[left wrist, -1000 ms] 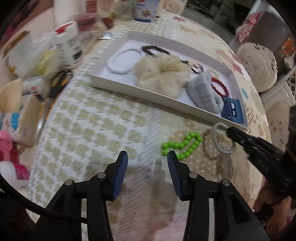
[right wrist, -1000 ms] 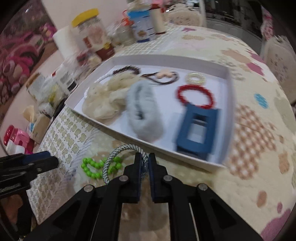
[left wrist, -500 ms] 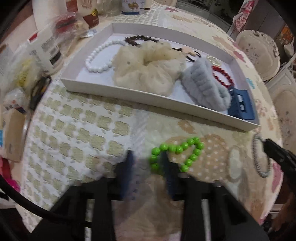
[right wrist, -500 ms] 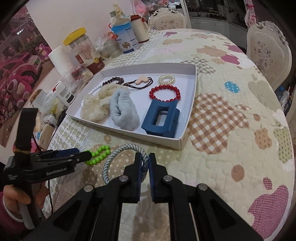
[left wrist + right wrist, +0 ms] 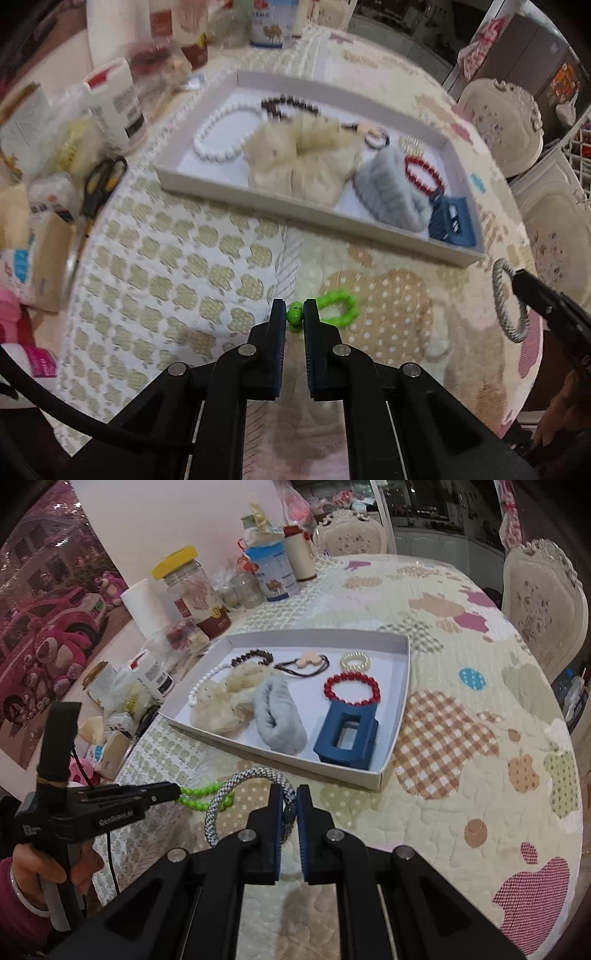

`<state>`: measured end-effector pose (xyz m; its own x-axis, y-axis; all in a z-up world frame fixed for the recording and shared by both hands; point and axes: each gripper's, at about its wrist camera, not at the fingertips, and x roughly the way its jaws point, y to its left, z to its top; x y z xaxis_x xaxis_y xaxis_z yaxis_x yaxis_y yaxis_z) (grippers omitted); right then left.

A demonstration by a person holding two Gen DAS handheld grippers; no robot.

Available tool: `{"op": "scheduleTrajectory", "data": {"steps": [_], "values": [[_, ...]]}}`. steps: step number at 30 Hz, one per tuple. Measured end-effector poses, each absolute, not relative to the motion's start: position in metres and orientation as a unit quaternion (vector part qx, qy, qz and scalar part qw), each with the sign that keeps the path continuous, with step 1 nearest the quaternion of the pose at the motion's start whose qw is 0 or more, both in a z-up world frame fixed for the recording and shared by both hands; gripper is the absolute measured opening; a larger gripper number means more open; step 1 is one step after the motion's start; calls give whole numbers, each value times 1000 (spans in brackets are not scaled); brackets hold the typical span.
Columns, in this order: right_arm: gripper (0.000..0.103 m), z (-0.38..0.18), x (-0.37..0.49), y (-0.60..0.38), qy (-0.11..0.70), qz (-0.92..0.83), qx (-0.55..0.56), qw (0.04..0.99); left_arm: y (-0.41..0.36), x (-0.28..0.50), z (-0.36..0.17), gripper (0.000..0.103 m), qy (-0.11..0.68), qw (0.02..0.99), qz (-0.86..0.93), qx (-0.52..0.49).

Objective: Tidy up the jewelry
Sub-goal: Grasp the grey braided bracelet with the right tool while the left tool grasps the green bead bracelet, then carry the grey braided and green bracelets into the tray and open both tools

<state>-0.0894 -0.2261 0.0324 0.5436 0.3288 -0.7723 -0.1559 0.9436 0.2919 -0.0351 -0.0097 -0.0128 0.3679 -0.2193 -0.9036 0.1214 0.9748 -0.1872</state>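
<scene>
My left gripper [image 5: 294,315] is shut on a green bead bracelet [image 5: 338,308], which hangs from its tips just above the quilted tablecloth; it also shows in the right wrist view [image 5: 201,797]. My right gripper [image 5: 289,806] is shut on a grey-white braided rope bracelet [image 5: 236,790], held above the table in front of the tray; the rope bracelet shows at the right of the left wrist view [image 5: 508,299]. The white tray [image 5: 400,701] holds a white bead necklace, dark bead bracelet, cream scrunchie, grey scrunchie, red bead bracelet [image 5: 351,688] and a blue hair claw [image 5: 345,734].
Jars, bottles, a paper roll and a milk can [image 5: 275,572] crowd the table's far left. Scissors [image 5: 99,184] and small boxes lie left of the tray. Cream chairs [image 5: 543,602] stand at the right. Bare quilt lies right of the tray.
My left gripper has closed on the green bead bracelet and lifted it off the cloth. My right gripper still holds the rope bracelet, raised and drawn back from the tray.
</scene>
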Motion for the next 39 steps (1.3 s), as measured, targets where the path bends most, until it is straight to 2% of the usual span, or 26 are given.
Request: {"op": "scheduleTrajectory", "data": {"steps": [18, 39], "values": [[7, 86, -99, -228, 403, 162, 78, 897, 8, -30, 87, 8, 465, 883, -68, -21], [7, 105, -54, -235, 389, 153, 70, 906, -7, 29, 110, 8, 441, 895, -62, 27]]}}
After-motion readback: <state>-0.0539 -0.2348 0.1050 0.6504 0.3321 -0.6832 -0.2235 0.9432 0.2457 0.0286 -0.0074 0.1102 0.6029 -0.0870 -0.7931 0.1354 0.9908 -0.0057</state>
